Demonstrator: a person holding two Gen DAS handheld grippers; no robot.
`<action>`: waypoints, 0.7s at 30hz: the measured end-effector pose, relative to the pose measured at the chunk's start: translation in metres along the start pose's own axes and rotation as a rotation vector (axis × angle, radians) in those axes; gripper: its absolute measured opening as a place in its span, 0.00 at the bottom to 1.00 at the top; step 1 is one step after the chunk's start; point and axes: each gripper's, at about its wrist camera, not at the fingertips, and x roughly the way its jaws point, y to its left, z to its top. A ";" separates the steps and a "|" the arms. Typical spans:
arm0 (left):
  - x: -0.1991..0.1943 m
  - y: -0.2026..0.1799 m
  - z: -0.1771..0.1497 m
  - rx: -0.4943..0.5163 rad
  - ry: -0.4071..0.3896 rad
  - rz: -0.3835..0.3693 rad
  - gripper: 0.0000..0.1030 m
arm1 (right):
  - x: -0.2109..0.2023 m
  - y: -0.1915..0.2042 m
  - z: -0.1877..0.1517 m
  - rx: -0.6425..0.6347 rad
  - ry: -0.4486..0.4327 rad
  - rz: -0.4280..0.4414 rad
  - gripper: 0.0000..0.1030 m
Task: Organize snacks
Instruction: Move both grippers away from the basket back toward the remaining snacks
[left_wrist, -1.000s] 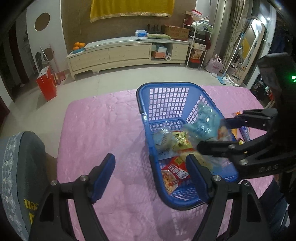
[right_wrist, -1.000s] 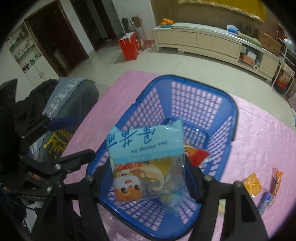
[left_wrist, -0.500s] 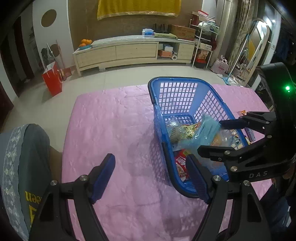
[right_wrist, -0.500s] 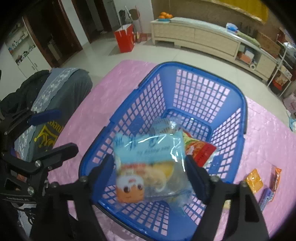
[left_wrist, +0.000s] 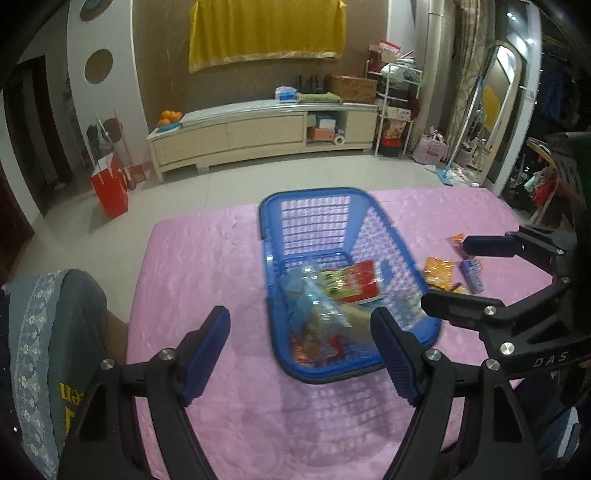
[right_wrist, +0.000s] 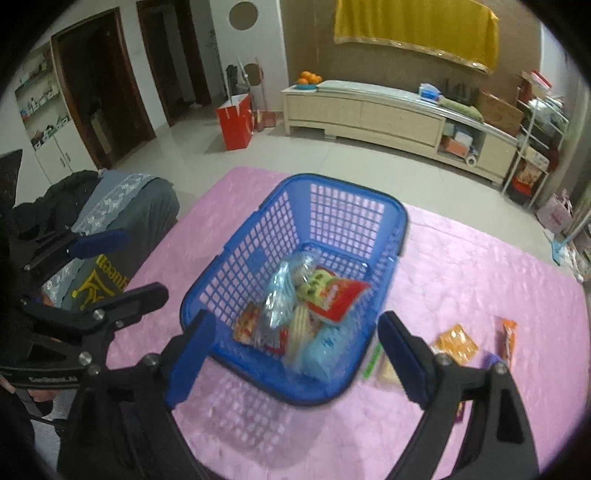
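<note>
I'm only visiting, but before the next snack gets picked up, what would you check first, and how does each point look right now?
1. Right gripper empty, fingers apart: ok.
2. Left gripper empty, fingers apart: ok.
3. Light blue snack bag inside the blue basket: ok, lying at its near end.
4. Basket resting flat on the pink tablecloth: ok.
5. Snacks left outside: not ok; the orange packet and the orange bar lie on the cloth to the basket's right.
6. Path to the orange packet open: ok, nothing in between.
</note>
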 end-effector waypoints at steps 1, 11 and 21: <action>-0.003 -0.005 0.000 0.001 -0.003 -0.008 0.74 | -0.005 -0.001 -0.001 0.005 -0.007 -0.010 0.89; -0.023 -0.076 0.000 0.045 -0.041 -0.053 0.74 | -0.071 -0.042 -0.038 0.026 -0.078 -0.134 0.89; -0.001 -0.144 -0.006 0.088 0.001 -0.104 0.74 | -0.090 -0.094 -0.075 0.071 -0.034 -0.179 0.89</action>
